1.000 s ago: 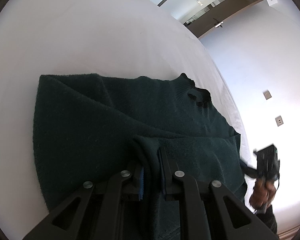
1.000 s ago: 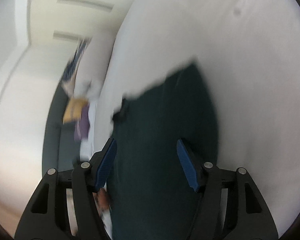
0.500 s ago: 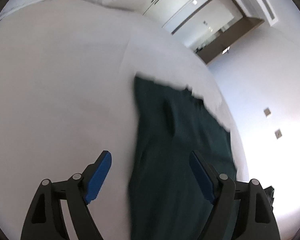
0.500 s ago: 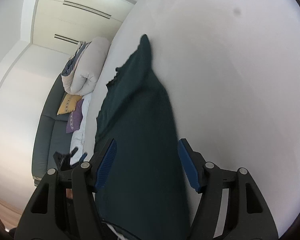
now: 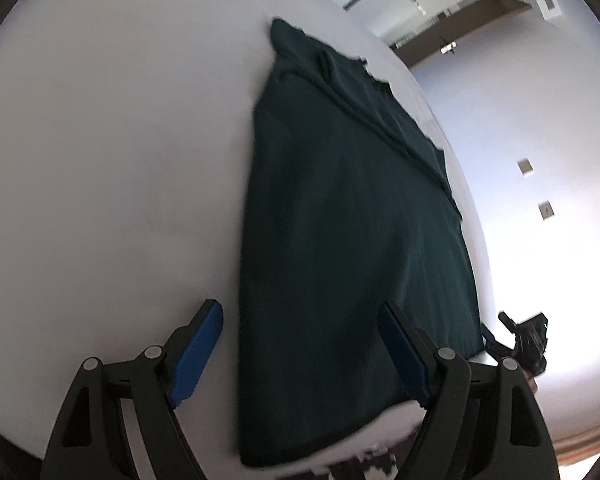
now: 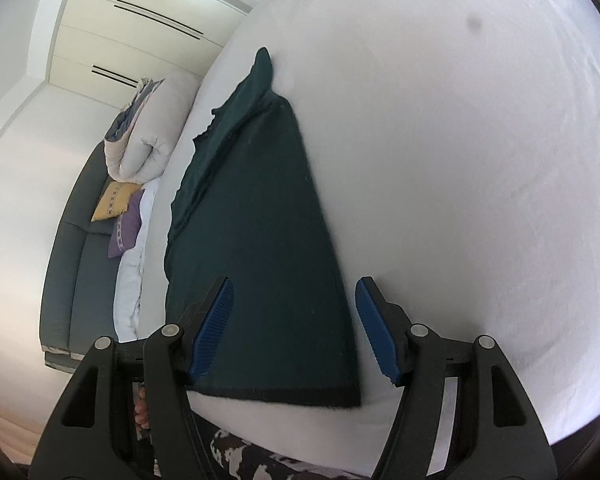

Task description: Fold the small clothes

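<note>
Two wrist views both cut off the near edge of the white bed (image 5: 100, 160), so the lower end of the dark green sweater (image 5: 340, 240) runs behind the black gripper frames and is only partly seen. In the left wrist view the left gripper (image 5: 300, 352) has its blue pads wide apart with nothing pinched; the folded sweater lies flat on the bed beyond and between them, closer to the right pad, its neck end far up the picture. At the right edge the right gripper (image 5: 528, 340) shows as a small dark shape, too blurred to read. In the right wrist view the right gripper (image 6: 296, 328) also stands with pads apart and clear of the cloth; the sweater's hem lies between them, nearer the left pad. Patterned fabric at the bottom is cut off. A rolled duvet (image 6: 148, 128) and two cushions (image 6: 120, 208) sit on a grey sofa (image 6: 72, 260) at left.
</note>
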`<act>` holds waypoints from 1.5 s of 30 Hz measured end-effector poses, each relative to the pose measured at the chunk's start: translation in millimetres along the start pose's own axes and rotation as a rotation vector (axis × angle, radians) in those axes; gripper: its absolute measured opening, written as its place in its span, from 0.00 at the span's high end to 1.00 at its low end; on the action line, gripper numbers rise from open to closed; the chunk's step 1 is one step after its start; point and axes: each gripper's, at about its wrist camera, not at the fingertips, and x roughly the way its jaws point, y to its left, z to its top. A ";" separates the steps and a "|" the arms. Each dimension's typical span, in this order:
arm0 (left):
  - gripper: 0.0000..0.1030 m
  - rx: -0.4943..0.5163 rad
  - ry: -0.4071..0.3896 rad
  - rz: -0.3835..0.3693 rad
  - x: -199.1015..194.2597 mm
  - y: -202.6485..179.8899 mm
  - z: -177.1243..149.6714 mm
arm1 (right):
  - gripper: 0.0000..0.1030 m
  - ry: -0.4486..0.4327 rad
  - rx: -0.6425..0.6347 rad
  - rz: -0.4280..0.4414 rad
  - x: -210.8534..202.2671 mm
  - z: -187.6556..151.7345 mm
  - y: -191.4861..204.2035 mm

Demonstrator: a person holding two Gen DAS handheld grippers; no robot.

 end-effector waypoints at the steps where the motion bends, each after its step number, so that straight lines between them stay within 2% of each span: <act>1: 0.22 0.002 0.018 -0.006 -0.1 -0.3 -2.7 | 0.39 0.004 -0.001 0.001 -1.2 -2.3 -1.2; 6: 0.27 -0.037 0.102 -0.064 2.7 2.1 -12.8 | 0.39 0.023 0.003 0.017 -1.4 -10.6 -2.0; 14: 0.60 -0.126 0.162 -0.124 13.7 11.0 -10.6 | 0.39 0.044 0.017 0.027 0.8 -12.2 3.6; 16: 0.66 -0.132 0.165 -0.122 14.6 12.5 -10.8 | 0.39 0.047 0.019 0.029 -0.8 -12.7 3.4; 24: 0.68 -0.160 0.140 -0.148 17.3 15.1 -13.0 | 0.39 0.032 0.029 -0.008 -8.4 -6.0 4.6; 26: 0.79 -0.158 0.134 -0.133 17.8 16.1 -14.1 | 0.39 0.024 0.032 -0.036 -12.2 -1.6 3.2; 28: 0.94 -0.155 0.132 -0.115 18.3 16.9 -15.5 | 0.39 0.047 0.030 -0.058 -9.8 2.1 1.4; 33: 0.94 -0.138 0.117 -0.107 17.3 16.8 -16.3 | 0.40 0.156 -0.033 -0.097 6.4 2.0 12.9; 36: 0.94 -0.124 0.114 -0.101 16.8 15.1 -16.1 | 0.47 0.189 -0.046 -0.098 9.9 0.5 15.7; 38: 0.94 -0.115 0.110 -0.101 14.7 13.4 -16.4 | 0.61 0.210 -0.035 -0.097 11.6 -1.7 12.2; 42: 0.95 -0.114 0.099 -0.112 9.9 13.7 -16.8 | 0.74 0.211 -0.006 -0.086 9.8 -3.7 3.3; 44: 0.95 -0.120 0.091 -0.118 7.5 14.6 -17.1 | 0.89 0.208 -0.003 -0.098 8.0 -5.1 1.6; 45: 0.95 -0.124 0.087 -0.124 6.3 15.4 -17.0 | 0.91 0.209 -0.003 -0.102 7.4 -6.2 0.8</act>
